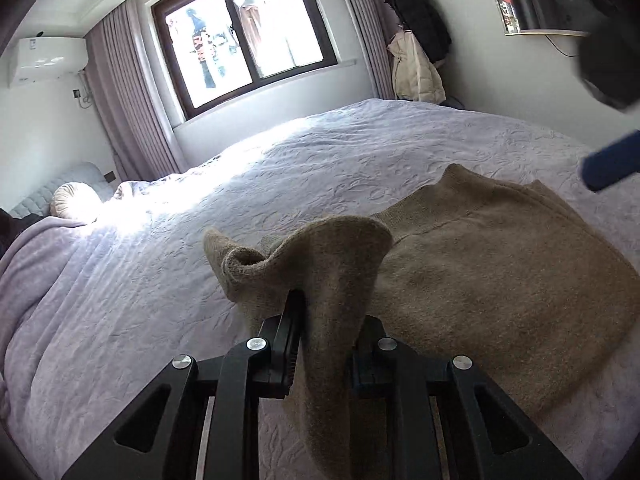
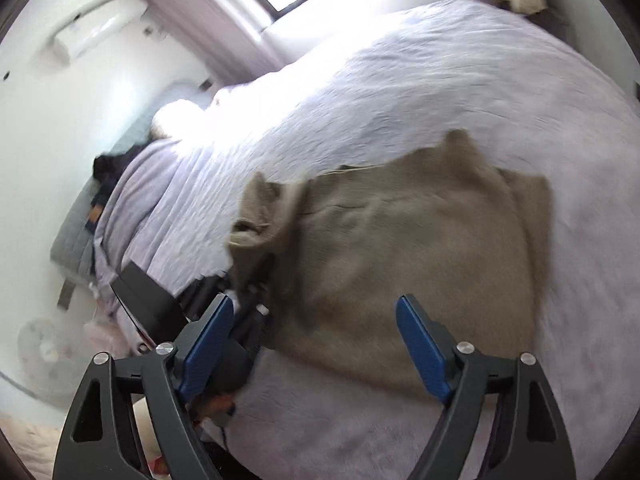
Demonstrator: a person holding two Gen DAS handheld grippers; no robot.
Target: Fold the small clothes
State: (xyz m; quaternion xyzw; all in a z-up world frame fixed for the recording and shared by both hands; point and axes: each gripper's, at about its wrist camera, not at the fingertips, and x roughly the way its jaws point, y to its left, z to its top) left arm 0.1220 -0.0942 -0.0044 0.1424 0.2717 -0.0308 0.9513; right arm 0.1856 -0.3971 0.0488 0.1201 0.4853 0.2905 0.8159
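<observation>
A small tan knit sweater (image 1: pixel 500 264) lies on the lilac bedspread (image 1: pixel 280 168). My left gripper (image 1: pixel 326 320) is shut on the sweater's left side and lifts a fold of it off the bed. In the right wrist view the sweater (image 2: pixel 420 248) lies mostly flat, its left edge raised by the left gripper (image 2: pixel 256 276). My right gripper (image 2: pixel 316 316) is open and empty, hovering above the sweater's near edge. One blue finger of the right gripper (image 1: pixel 612 168) shows at the right edge of the left wrist view.
The bedspread (image 2: pixel 400 80) covers a large bed. A round pillow (image 1: pixel 76 200) and dark clothes (image 2: pixel 108 168) lie at the headboard end. A window (image 1: pixel 244 36) with curtains is behind the bed, coats (image 1: pixel 416 40) hang in the corner.
</observation>
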